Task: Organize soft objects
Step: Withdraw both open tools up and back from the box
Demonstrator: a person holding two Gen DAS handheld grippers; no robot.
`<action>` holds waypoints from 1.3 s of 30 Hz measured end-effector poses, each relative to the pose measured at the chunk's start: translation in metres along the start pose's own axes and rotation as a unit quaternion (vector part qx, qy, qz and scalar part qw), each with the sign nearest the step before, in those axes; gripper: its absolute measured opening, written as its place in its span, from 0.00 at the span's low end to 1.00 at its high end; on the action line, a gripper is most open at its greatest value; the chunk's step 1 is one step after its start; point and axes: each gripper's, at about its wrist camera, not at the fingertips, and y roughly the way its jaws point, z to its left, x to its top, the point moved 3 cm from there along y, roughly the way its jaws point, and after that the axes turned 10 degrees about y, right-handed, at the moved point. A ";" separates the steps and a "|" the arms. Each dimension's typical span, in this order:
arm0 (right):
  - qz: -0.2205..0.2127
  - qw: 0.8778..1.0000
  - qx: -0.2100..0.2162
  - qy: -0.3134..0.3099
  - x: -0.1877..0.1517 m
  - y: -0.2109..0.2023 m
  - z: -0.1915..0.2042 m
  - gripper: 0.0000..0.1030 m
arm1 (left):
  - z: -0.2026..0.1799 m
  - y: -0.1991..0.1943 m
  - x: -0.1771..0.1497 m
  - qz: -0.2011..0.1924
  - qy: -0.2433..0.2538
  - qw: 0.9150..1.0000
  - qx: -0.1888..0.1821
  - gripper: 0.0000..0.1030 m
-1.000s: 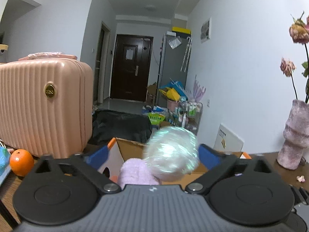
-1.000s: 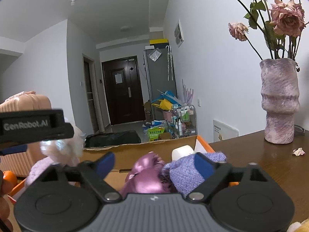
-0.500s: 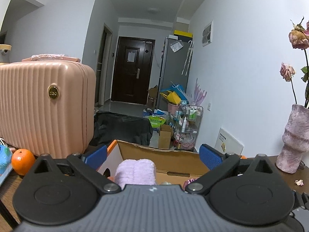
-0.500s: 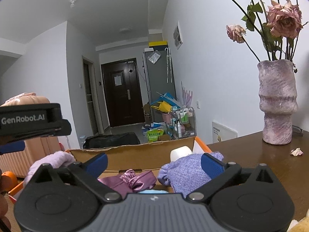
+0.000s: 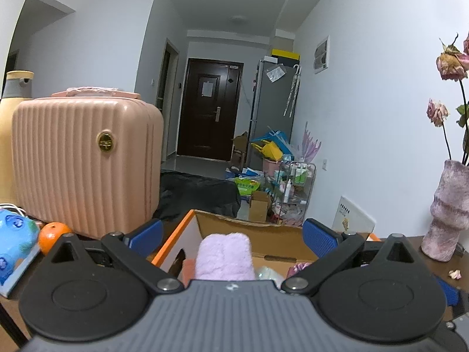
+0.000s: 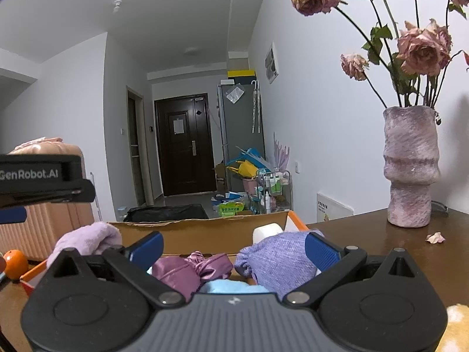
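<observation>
Right wrist view: both grippers, right gripper (image 6: pixel 233 248) and left gripper (image 5: pixel 231 233), hang spread and empty over the cardboard box (image 6: pixel 205 228); descending blind could perhaps snag its rim or crush the lilac towel (image 5: pixel 224 259) at lower centre.

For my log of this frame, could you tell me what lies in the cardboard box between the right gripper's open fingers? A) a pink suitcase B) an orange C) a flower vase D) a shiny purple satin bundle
D: the shiny purple satin bundle lies inside the cardboard box, between the open fingers of the right gripper.
</observation>
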 end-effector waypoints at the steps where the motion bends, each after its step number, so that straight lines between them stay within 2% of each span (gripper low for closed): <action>1: -0.001 1.000 -0.002 -0.003 -0.001 -0.004 0.000 1.00 | 0.000 -0.003 -0.001 0.001 0.002 1.000 0.001 1.00; 20: -0.004 1.000 -0.017 -0.015 -0.007 -0.058 -0.010 1.00 | 0.008 -0.058 -0.019 0.007 0.023 1.000 0.005 1.00; 39: 0.004 1.000 -0.018 -0.021 -0.014 -0.111 -0.022 1.00 | 0.023 -0.103 -0.045 0.029 0.034 0.999 0.003 1.00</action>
